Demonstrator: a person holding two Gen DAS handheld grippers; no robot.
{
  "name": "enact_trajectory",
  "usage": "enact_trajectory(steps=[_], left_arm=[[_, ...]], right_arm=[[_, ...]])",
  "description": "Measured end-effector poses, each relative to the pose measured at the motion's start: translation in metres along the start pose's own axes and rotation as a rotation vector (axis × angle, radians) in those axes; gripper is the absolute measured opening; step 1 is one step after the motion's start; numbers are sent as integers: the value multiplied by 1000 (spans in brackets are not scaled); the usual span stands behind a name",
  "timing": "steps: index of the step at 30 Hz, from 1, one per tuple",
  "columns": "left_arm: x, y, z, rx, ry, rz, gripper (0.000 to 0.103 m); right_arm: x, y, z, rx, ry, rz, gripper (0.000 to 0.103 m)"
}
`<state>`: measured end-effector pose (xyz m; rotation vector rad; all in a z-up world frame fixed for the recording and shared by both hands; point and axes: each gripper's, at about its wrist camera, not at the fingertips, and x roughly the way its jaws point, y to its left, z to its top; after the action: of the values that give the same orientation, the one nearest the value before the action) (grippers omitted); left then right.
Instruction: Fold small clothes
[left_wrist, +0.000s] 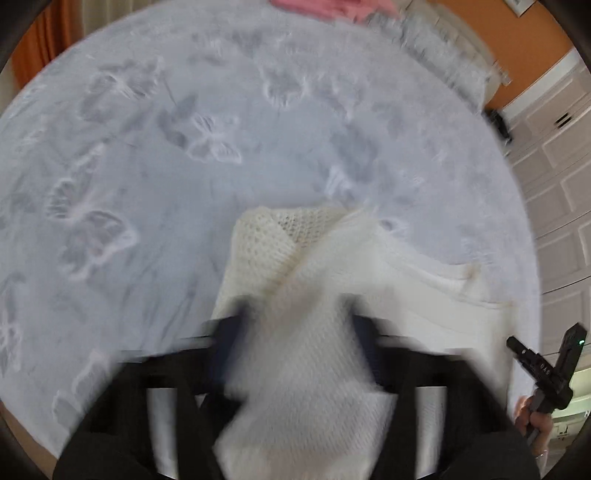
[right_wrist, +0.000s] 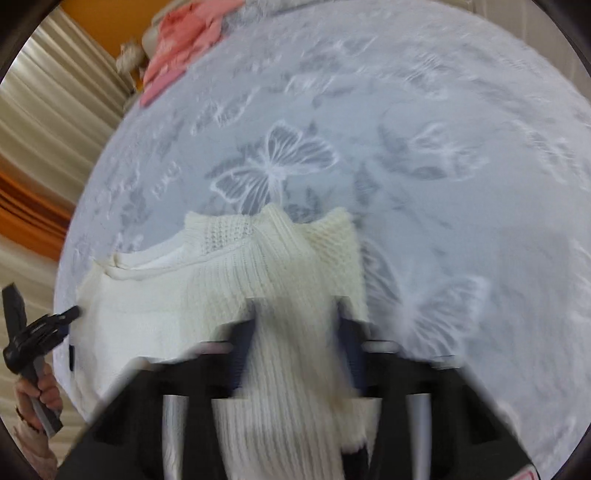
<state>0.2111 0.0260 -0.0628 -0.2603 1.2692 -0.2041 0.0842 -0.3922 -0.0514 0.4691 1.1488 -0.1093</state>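
Counts first: I see one cream knitted sweater (left_wrist: 295, 350), one crumpled pink garment (right_wrist: 181, 40), and two tools.

My left tool (left_wrist: 291, 325) is pinched nearly closed on a bunched fold of the sweater, knit filling the gap between its blurred dark fingers (left_wrist: 229, 347). My right tool (right_wrist: 295, 325) is likewise clamped nearly closed on a ribbed fold of the same sweater.

The sweater lies on a pale grey bedspread with white butterfly outlines (left_wrist: 184, 166), near its close edge; both gripped parts are raised off it. The pink garment sits at the bedspread's far edge, well apart from the sweater.

Left view only: white panelled cabinet doors (left_wrist: 561, 166) at right, plus the right tool's body and the hand (left_wrist: 535, 424) holding it. Right view only: beige and orange curtains (right_wrist: 44, 147) at left, the left tool's handle in its hand (right_wrist: 37, 398), and the sweater's neckline.
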Motion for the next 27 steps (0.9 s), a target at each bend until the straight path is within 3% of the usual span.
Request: enact_trajectory(steps=[3,5,7,8,9,10,12,13,14,15,16,19,22,23,24,25,26,27], left_arm=[[0,20,10,-82,-14,-34,14],[1,31,13,-81,-45,6,12],[7,33,11,-82,-47,3,14],[5,31,9,-67,-55,10,16],[2,26,8,-47,-62,19,16],[-2,21,7,-34,-67,18,21],[-18,21,0,-40,-75,2,46],[-29,25,-7,-57,-97,-5,69],[-36,30,-13,-68,-115,-14,80],[-48,38,-23,-81,-139,-35,83],[-54,47,-34,-94,-140,-53,87],[-52,70,-68,-156,-67,-118,90],[-30,81,-95,-218,31,-125,90],[-22,82,-104,-245,46,-132,92],[-25,81,-106,-238,6,-133,94],[-26,76,-107,-221,-21,-136,95],[-23,69,-105,-198,-12,-143,88],[-22,64,-104,-189,-2,-148,79]], right_arm=[[-17,-6,12,12,-97,11,11],[-11,-19,16,32,-116,-16,7],[16,-34,14,56,-38,-27,11],[13,-34,13,54,-61,-21,14],[6,-33,12,53,-69,-24,26],[-3,-30,9,56,-78,-30,32],[-27,-25,-3,40,-112,-21,40],[-41,-23,-14,27,-130,-26,44],[-50,-24,-25,26,-137,-34,58],[-54,-23,-34,34,-136,-33,67],[-59,-26,-49,50,-122,-17,69],[-56,-37,-89,117,-49,57,71],[-34,-50,-124,212,40,145,72],[-29,-52,-131,243,47,170,73],[-29,-51,-134,252,8,191,74],[-27,-47,-132,244,-1,222,72],[-24,-43,-128,242,7,239,52],[-22,-40,-124,243,17,239,13]])
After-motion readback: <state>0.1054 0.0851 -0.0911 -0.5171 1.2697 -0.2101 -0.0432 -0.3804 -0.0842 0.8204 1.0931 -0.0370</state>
